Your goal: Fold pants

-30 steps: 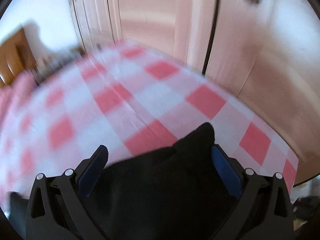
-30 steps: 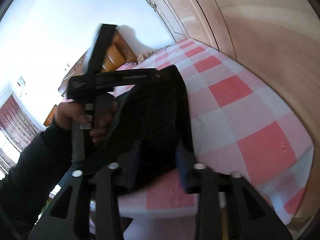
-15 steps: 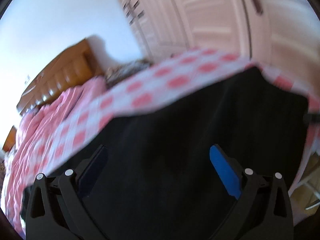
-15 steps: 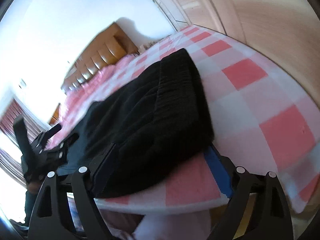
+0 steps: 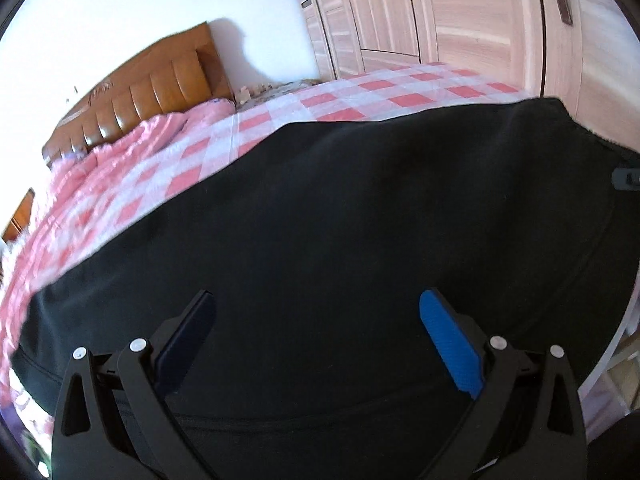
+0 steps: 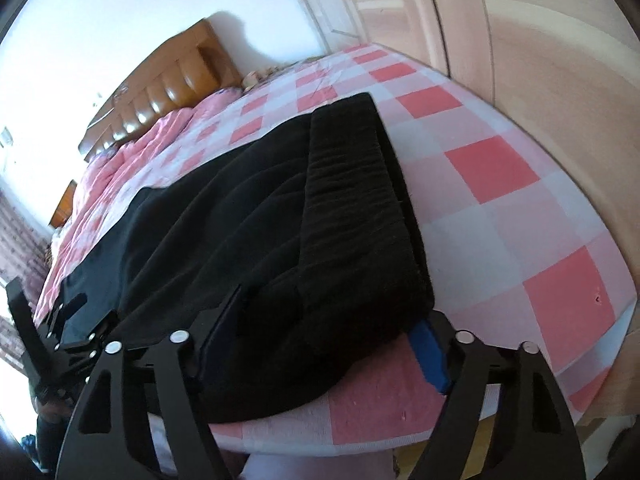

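The black pants (image 5: 360,220) lie spread flat on the pink-and-white checked bed (image 5: 400,92). My left gripper (image 5: 316,328) is open, its jaws wide apart just over the fabric near its near edge. In the right wrist view the pants (image 6: 280,220) stretch away to the left, with the ribbed waistband (image 6: 352,168) at the right end. My right gripper (image 6: 324,344) is open, jaws spread on either side of the near waistband corner. The left gripper (image 6: 60,328) shows at the far left end of the pants.
A wooden headboard (image 5: 152,80) and a rumpled pink quilt (image 5: 120,148) are at the bed's far end. Pale wardrobe doors (image 5: 460,12) stand along the right side. The bed's near edge (image 6: 400,432) drops off just below my right gripper.
Both grippers have let go of the pants and opened. The pants, held up and bunched a second ago, now lie spread flat on the bed. The left hand has moved to the far left end.
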Motion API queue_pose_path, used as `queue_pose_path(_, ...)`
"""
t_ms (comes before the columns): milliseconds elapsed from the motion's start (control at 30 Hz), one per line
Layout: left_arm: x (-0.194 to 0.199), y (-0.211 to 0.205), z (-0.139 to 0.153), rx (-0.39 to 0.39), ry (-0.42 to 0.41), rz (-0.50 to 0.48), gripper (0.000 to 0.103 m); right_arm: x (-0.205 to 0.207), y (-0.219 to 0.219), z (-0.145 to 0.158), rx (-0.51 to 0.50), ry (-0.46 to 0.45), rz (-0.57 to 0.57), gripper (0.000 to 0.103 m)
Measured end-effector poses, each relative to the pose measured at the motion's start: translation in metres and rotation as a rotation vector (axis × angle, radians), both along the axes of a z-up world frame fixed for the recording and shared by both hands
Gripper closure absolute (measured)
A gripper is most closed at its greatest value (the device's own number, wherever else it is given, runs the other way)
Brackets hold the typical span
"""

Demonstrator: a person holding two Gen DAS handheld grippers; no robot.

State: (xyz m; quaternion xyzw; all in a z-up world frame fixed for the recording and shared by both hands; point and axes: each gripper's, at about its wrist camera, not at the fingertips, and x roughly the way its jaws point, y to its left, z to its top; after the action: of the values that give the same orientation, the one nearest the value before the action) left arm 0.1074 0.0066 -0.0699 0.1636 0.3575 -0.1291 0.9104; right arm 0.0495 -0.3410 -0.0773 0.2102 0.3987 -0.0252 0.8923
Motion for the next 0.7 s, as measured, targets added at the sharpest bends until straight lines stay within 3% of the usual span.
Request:
queue_pose_path(200, -0.002, -0.003, -0.001, 0.005, -0.003, 0.002, 0.001, -0.002, 0.004, 0.005, -0.056, -0.007, -0.049, 0.03)
queue_pose_path(233, -0.001, -0.004, -0.001, 0.01, -0.005, 0.003, 0.001, -0.007, 0.007, 0.013, -0.107, -0.033, -0.083, 0.03)
queue_pose_path(300, -0.001, -0.006, -0.001, 0.017, -0.009, 0.005, 0.001, -0.012, 0.018, 0.028, -0.219, -0.082, -0.118, 0.019)
queue_pose_path(433, -0.002, -0.007, 0.0, 0.028, -0.013, 0.007, 0.001, 0.002, 0.058, 0.058, -0.378, -0.17, 0.019, 0.015)
queue_pose_path(700, -0.003, 0.009, 0.024, 0.015, -0.048, 0.02, 0.001, 0.091, 0.133, 0.065, -0.432, -0.133, 0.321, 0.015)
